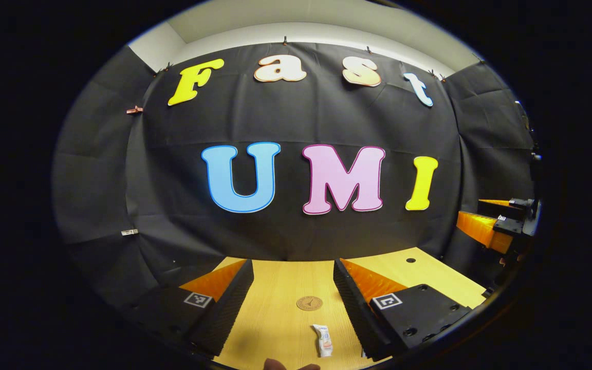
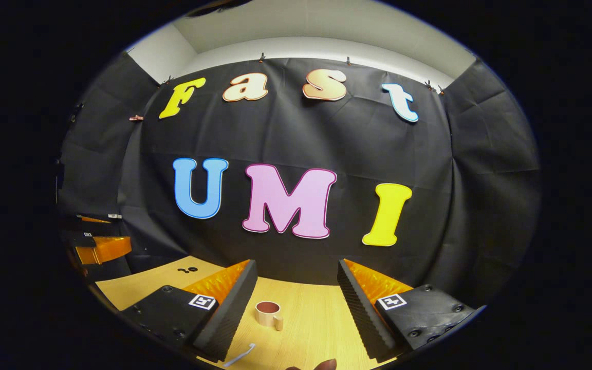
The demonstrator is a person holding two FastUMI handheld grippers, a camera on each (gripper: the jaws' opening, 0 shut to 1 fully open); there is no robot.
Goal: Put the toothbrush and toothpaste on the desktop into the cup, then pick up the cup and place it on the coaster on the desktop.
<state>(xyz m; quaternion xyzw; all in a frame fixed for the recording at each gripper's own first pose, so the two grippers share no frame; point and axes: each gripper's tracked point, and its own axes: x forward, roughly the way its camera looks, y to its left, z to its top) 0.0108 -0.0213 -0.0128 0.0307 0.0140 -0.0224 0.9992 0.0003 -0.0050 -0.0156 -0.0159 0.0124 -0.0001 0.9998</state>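
The wooden desktop (image 1: pixel 280 303) runs from the near edge back to the black cloth wall, pale and grained, with everything for the task lying loose on it. Nothing has gone into the cup yet, so the step in hand looks like the first pick.

The left gripper (image 1: pixel 293 303) hangs above the desk with its fingers spread wide and empty. The right gripper (image 2: pixel 296 308) is likewise spread and holds nothing; in the left gripper view it also shows at the far right edge, well apart.

The cup (image 2: pixel 269 313) stands upright between the right gripper's fingers, farther off, nearer the left one. It is small, pale outside and brownish inside, with a handle toward the near right.

The coaster (image 1: pixel 309 303) is a flat brown disc lying between the left gripper's fingers, beyond the toothpaste (image 1: pixel 323 340), a short white tube lying flat, just inside the right finger.

The toothbrush (image 2: pixel 239 355) is a thin white stick lying near and left of the cup, partly hidden by the finger.

To do this pick well, I would bring the left gripper down over the tube's middle, across its width, and close gently so it does not squirt or slip. The brush sits low and thin, so it likely needs fingertips almost touching the desk.
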